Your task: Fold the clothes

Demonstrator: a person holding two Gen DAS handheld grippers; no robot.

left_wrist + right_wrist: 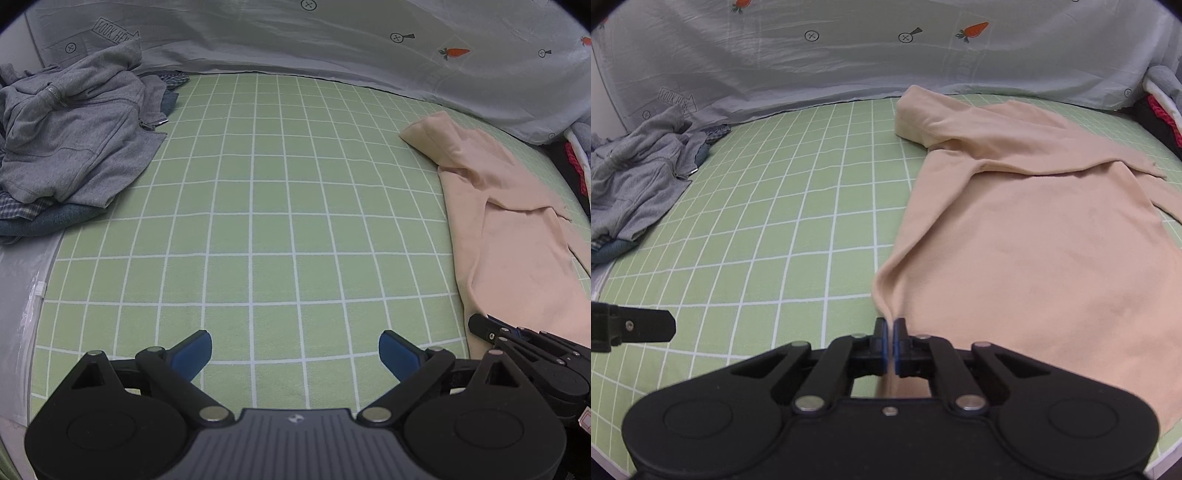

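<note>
The grey sheet [332,40] carries a boxed arrow print reading "LOOK HERE" [115,31], partly cut by folds; the same print shows again in the right wrist view, less clearly.

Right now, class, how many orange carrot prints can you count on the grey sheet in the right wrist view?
2: one carrot at upper right, one cut off at the top edge, left of centre. Folds may hide others.

Bed sheet [251,206], green with a white grid, covers the bed. Pale grey cloth [332,44] printed with carrots and crossed circles runs along the far edge. Clear plastic [18,295] lies at the bed's left edge.
</note>
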